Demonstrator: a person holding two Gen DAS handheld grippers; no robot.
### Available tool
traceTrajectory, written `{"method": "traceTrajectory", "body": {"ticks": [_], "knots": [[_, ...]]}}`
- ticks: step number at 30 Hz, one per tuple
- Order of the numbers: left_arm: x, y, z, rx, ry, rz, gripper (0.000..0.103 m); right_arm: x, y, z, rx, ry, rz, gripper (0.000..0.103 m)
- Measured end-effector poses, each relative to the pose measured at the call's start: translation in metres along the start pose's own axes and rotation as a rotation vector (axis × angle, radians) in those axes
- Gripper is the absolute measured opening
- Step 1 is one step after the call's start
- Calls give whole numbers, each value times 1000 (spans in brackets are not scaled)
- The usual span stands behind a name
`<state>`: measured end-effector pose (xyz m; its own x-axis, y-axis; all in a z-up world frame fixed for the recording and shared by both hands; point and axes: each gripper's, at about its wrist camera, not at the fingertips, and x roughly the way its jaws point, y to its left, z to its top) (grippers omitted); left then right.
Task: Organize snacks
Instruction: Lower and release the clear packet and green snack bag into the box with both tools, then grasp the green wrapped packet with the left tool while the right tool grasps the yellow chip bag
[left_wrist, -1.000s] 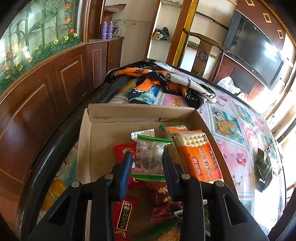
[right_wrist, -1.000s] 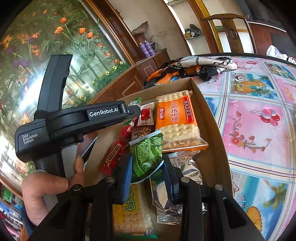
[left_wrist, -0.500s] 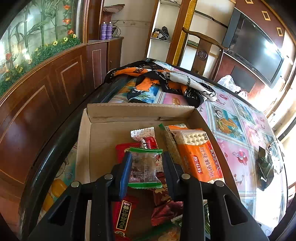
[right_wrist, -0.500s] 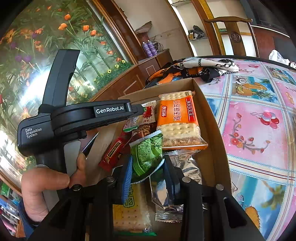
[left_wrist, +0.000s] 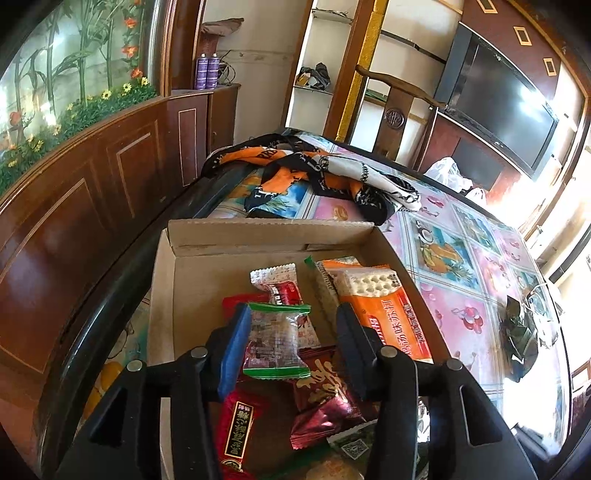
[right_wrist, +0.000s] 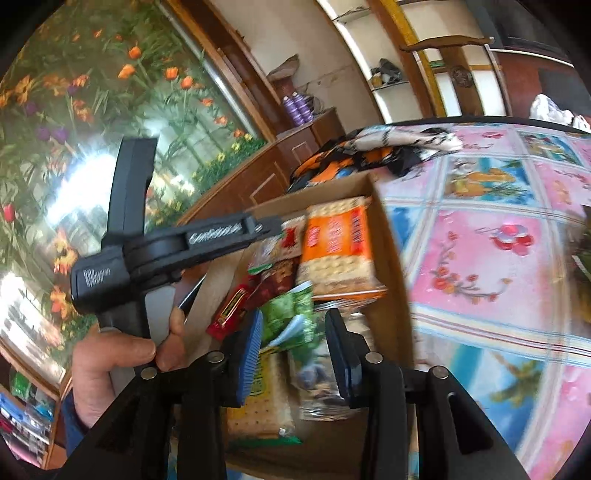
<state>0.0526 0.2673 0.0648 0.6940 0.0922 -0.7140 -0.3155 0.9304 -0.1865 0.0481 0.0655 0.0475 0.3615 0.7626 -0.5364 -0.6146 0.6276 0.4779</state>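
Judging from how things lie, the sorting looks well along: nearly every snack in view already sits inside the cardboard box (left_wrist: 166, 295), which rests on the desk (left_wrist: 461, 280) with its flowered cloth.

The left claw (left_wrist: 291, 332) hangs over the box with its jaws spread wide; a clear green-edged candy packet (left_wrist: 277, 339) lies between them, touching the blue pad at about 9 o'clock but apart from the other jaw, so it appears released rather than gripped. At 2 o'clock from it lies the orange cracker pack (left_wrist: 384, 310); red and maroon wrappers crowd below, near 6 o'clock.

The right claw (right_wrist: 293, 354) is also spread, with a green packet (right_wrist: 291, 317) between its jaws, and blur keeps me from telling whether anything is pinched. A yellow-green cracker pack (right_wrist: 262, 406) lies beneath.

What remains seems small: a dark crumpled wrapper (left_wrist: 521, 343) on the desk at 3 o'clock of the box, plus tidying the heap, which is piled loosely rather than ordered.
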Motion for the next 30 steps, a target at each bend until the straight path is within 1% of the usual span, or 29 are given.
{"method": "traceTrajectory", "body": {"ticks": [5, 11, 14, 16, 18, 19, 21, 22, 24, 26, 29, 30], "knots": [[-4, -5, 0, 15, -19, -15, 50, -28, -33, 5, 56, -52, -45, 40], [-7, -5, 1, 7, -36, -37, 54, -74, -87, 10, 152, -131, -132, 41], [-10, -9, 0, 17, -46, -46, 55, -103, -116, 12, 199, -198, -212, 47], [-12, -11, 0, 22, -56, -55, 56, -122, -134, 12, 221, -245, -298, 52], [-14, -12, 0, 24, -63, -63, 57, -137, -151, 13, 229, -266, -370, 61], [-14, -12, 0, 24, -66, -66, 57, -140, -160, 13, 222, -257, -410, 62], [-15, -13, -1, 24, -66, -70, 58, -141, -170, 13, 211, -231, -446, 62], [-15, -14, -1, 26, -65, -70, 58, -141, -175, 12, 208, -214, -440, 62], [-15, -16, -2, 33, -64, -72, 58, -137, -184, 9, 218, -178, -397, 62], [-15, -17, -3, 37, -64, -72, 58, -130, -183, 8, 202, -139, -374, 62], [-15, -18, -3, 41, -64, -74, 58, -112, -174, 5, 131, -62, -437, 63], [-15, -18, -3, 41, -63, -73, 58, -109, -174, 5, 126, -51, -435, 63]]}}
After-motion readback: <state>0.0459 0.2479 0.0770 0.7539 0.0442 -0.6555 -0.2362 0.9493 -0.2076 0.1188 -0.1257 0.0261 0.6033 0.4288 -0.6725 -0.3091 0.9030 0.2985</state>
